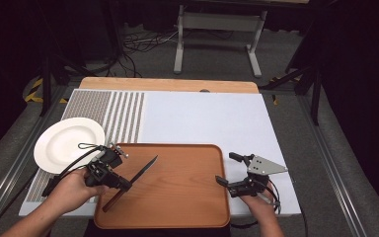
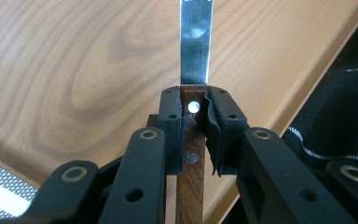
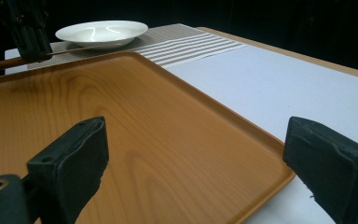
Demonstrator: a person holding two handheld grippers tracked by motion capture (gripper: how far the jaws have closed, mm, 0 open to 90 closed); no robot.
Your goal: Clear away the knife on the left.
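Table [image 1: 202,118] carries a white sheet with a grey striped mat [image 1: 103,113] at its left end; on the near side sits the wooden tray [image 1: 187,197], broad, shallow-rimmed, bare apart from the knife. White plate [image 1: 61,143] rests on the mat just beyond the tray's left corner, nothing on it. Knife [image 1: 133,180] lies slanted over the tray's left part, blade tip toward the tray middle, wooden handle toward the near-left rim; whether the blade touches the tray surface I cannot tell. Left gripper [image 2: 195,123] is clenched on the handle right behind the blade, pads pressing both flat sides at the front rivet, blade running straight out ahead. Right gripper [image 1: 233,174] sits at the tray's right edge, jaws released wide, holding nothing. Judgement on handling: knife is light, rigid, thin; steel blade is smooth and sharp, so grip belongs on the riveted wood, flat faces against the pads, as now. A hold this far forward should limit pivoting.
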